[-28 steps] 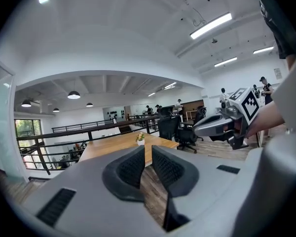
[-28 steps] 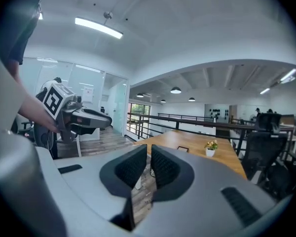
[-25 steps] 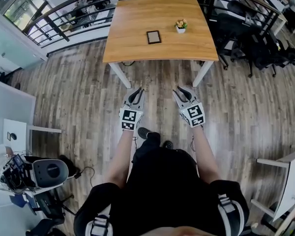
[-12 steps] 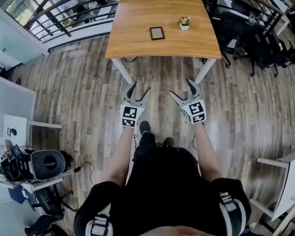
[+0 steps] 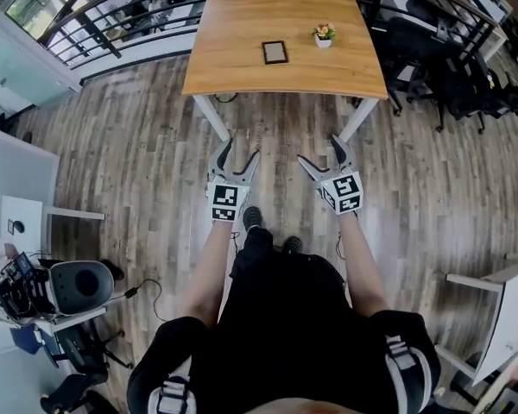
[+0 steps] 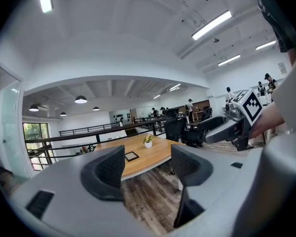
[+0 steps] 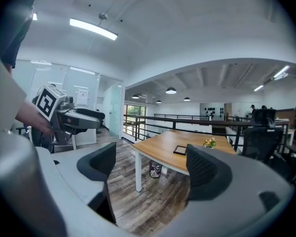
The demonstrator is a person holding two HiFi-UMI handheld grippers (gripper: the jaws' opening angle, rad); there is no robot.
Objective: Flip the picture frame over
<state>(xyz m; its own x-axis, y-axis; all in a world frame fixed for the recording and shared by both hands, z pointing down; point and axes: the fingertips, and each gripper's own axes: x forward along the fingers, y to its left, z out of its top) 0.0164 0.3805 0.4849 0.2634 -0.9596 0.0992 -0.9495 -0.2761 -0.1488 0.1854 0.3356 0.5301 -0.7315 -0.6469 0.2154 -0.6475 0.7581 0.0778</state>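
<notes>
Looking close first, are the left gripper (image 5: 238, 153) and right gripper (image 5: 321, 153) holding anything? asks one.

No, says the other. Both have just been opening their jaws. Now the jaws stand wide apart with nothing between them, only floor (image 5: 155, 171) below.

Where is the frame (image 5: 274, 52)?

Far off, lying flat near the middle of the table (image 5: 233, 76). A little plant (image 5: 324, 34) stands near it, on its right.

What could go wrong?

I think the frame lies so flat that the jaws may slide over it and push it away. It could bump the plant and tip it. A flip that is too fast could drop the frame hard.
</notes>
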